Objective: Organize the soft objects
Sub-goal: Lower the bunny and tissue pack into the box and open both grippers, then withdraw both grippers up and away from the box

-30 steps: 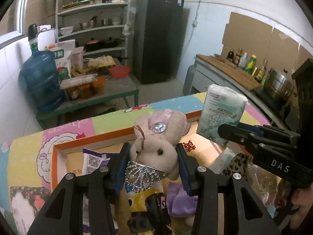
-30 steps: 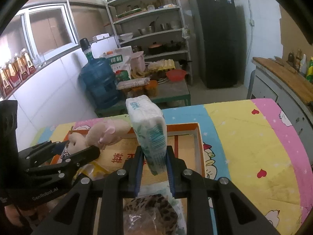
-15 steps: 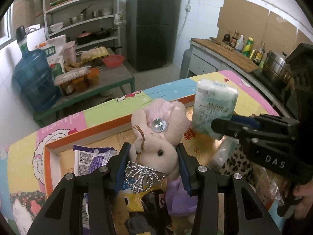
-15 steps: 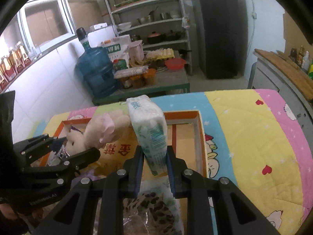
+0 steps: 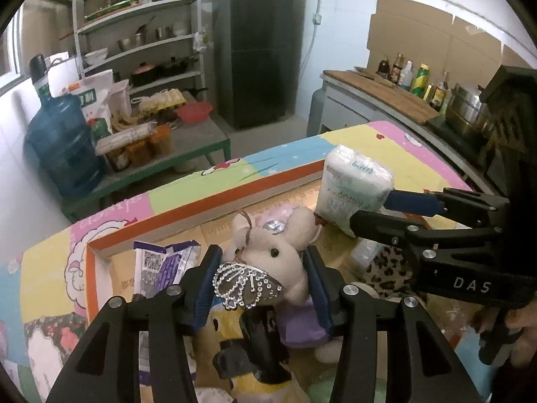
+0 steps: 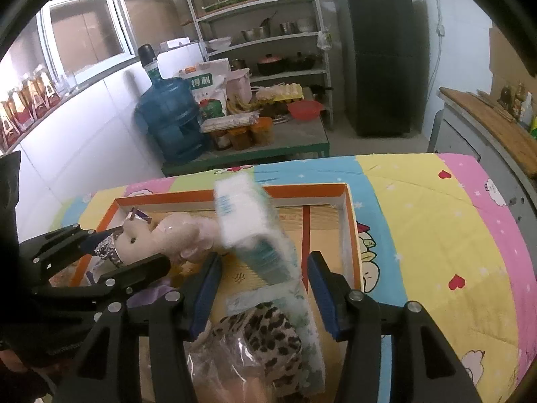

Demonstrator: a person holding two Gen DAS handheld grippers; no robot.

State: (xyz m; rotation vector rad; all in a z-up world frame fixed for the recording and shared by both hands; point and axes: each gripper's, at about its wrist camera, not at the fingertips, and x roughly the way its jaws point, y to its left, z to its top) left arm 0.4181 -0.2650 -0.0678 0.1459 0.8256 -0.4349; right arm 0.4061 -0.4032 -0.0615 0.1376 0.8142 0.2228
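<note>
Two releases at once: right gripper (image 6: 265,265) just sprung wide, white plastic-wrapped tissue pack (image 6: 248,221) tipping loose between the jaws over orange-rimmed cardboard box (image 6: 349,221). Left gripper (image 5: 261,262) just loosened around pink plush rabbit (image 5: 268,238), sitting in box. Risk: pack toppling onto rabbit, or bouncing out over the rim.

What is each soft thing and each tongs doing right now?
Plush bunny: between the left tongs' pads, over the box.
Tissue pack: let go, blurred, tilting between the pads.
Leopard-print pouch: lying in the box.
Orange-rimmed box: open, on the table.
Left tongs: jaws have just been opening around the bunny.
Right tongs: jaws have just been opening, apart from the pack.
</note>
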